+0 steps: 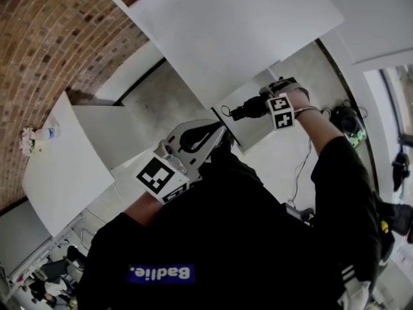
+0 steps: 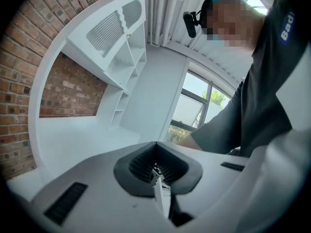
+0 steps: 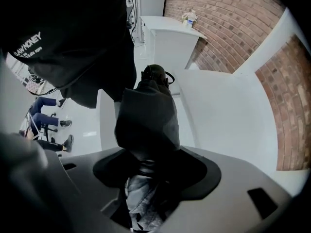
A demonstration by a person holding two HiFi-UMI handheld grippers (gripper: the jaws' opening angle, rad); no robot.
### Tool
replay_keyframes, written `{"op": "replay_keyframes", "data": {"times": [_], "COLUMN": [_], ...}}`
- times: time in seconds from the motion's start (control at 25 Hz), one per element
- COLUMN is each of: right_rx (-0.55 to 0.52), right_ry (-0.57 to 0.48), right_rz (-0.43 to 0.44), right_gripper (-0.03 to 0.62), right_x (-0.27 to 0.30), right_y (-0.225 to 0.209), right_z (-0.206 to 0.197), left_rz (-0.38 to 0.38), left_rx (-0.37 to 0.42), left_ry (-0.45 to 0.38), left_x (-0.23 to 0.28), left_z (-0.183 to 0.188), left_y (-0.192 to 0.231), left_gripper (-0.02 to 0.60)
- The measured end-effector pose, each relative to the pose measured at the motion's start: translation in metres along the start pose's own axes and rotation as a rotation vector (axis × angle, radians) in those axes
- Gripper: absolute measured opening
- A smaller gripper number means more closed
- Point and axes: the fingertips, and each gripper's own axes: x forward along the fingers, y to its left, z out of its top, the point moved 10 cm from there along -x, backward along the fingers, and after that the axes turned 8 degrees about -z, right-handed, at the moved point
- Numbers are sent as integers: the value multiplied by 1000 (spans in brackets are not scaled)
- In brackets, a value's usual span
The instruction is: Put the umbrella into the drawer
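White letters on a blue patch (image 1: 161, 273) across my black shirt (image 1: 271, 237) spell "Badlie.", upside down in the head view. The left gripper view catches only "Bad" at the frame's edge. Pale print on dark cloth in the right gripper view reads something like "AWMONEY", its start cut off.

My right gripper (image 3: 148, 165) is clamped on the umbrella (image 3: 148, 118), a dark folded one that stands out past the jaws with a cord loop (image 3: 156, 74) at its far end. I hold it raised in front of white panels (image 1: 245, 37). My left gripper (image 2: 158, 168) has its jaws pressed together with nothing between them, near my chest.

Which white face is the drawer I cannot tell. My shirt fills the lower half of the head view and hides whatever lies under it.
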Motion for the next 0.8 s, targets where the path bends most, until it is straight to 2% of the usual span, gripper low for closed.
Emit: {"op": "replay_keyframes", "data": {"times": [0.36, 0.8], "right_rx": [22, -8], "right_ry": [29, 22], "right_rz": [69, 162], "right_gripper": [284, 284], "right_x": [47, 109], "right_y": [25, 35], "right_z": [-19, -23], "left_rz": [39, 158], "left_rx": [-9, -49], "left_ry": [51, 46], "left_x": [9, 7], "left_z": [-5, -17], "left_y": [-2, 7], "left_gripper": [3, 3]}}
